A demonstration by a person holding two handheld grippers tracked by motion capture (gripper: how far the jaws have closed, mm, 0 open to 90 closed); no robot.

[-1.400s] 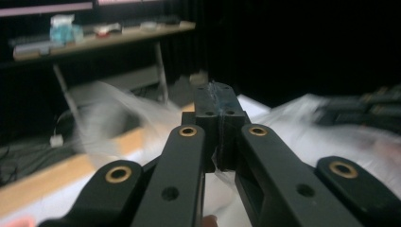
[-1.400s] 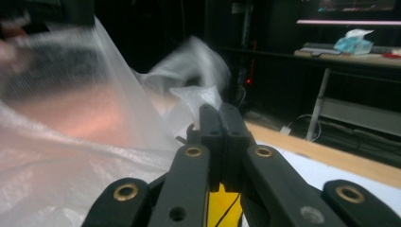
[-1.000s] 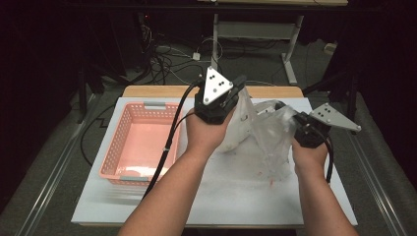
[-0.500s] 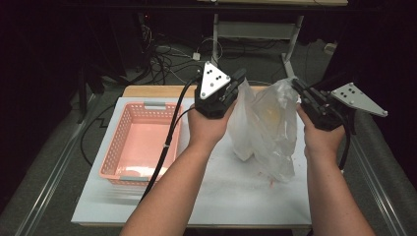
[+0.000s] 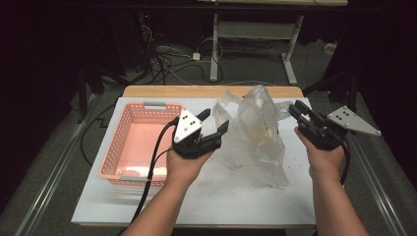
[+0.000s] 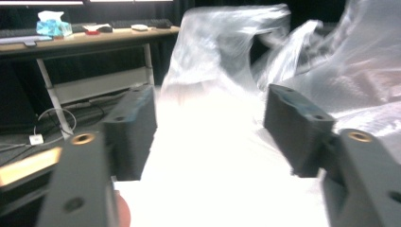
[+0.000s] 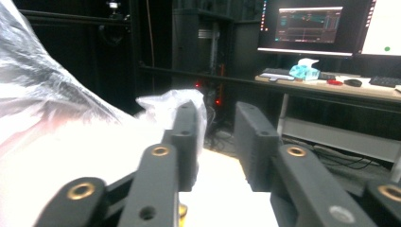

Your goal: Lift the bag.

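A clear bag (image 5: 255, 132) stands crumpled on the white counter (image 5: 206, 196), right of a pink basket (image 5: 135, 145). Left gripper (image 5: 216, 125) and right gripper (image 5: 295, 110) flank it, fingers just released, nothing between them.

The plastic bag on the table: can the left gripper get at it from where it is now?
Probably yes. The left gripper is open and points at the plastic bag, whose crumpled film rises just beyond the jaws in the left gripper view. Nothing lies between them; the pink basket sits off to the other side.
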